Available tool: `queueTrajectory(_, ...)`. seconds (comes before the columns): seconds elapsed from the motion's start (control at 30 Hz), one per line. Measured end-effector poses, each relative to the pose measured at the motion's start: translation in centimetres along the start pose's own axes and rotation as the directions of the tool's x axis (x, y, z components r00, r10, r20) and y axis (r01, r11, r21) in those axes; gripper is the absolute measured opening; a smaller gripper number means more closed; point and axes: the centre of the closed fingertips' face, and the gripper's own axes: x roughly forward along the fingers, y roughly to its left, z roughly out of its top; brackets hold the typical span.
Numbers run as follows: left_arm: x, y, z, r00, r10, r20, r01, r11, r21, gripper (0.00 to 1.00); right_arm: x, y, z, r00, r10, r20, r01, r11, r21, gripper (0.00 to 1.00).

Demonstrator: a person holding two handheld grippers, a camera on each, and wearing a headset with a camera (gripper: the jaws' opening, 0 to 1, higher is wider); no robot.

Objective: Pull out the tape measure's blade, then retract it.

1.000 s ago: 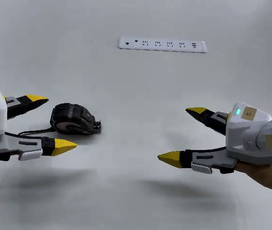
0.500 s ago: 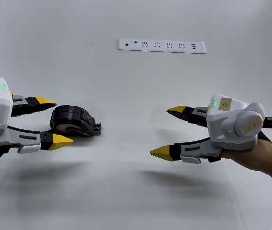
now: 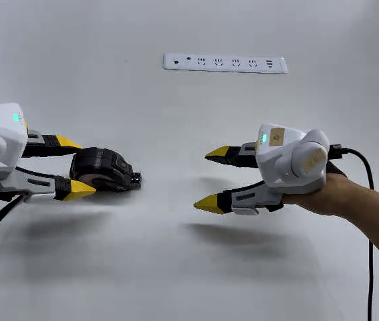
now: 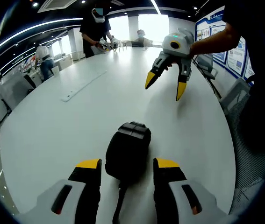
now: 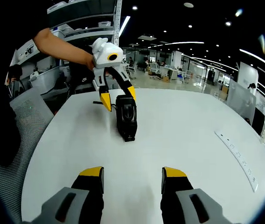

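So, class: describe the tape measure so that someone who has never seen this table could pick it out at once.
Look at the big white table, with a flat white power strip at its far side. Toward the left, the left tool has its open jaws on either side of the tape measure. It is the one dark, rounded case lying there, neither flat nor white.

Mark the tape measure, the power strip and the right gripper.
tape measure [image 3: 102,168], head view, black case.
power strip [image 3: 224,63], head view, top face.
right gripper [image 3: 204,180], head view, midway between its tips.
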Motion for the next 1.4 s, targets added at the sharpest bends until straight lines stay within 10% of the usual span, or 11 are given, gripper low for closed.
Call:
queueTrajectory(0.4,0.8,0.2,-1.1,0.9960,-0.049,-0.075,0.054,0.996,0.066,0.33,3.0,0.2,0.8,0.9942,0.096,-0.048,-0.100,0.990,-0.098,0.38)
queueTrajectory(1.4,1.2,0.4,-1.5,0.9911,-0.101,-0.087,0.110,0.989,0.102,0.24,9.4,1.0,2.8,0.9718,0.210,-0.107,-0.226,0.959,-0.170,0.21)
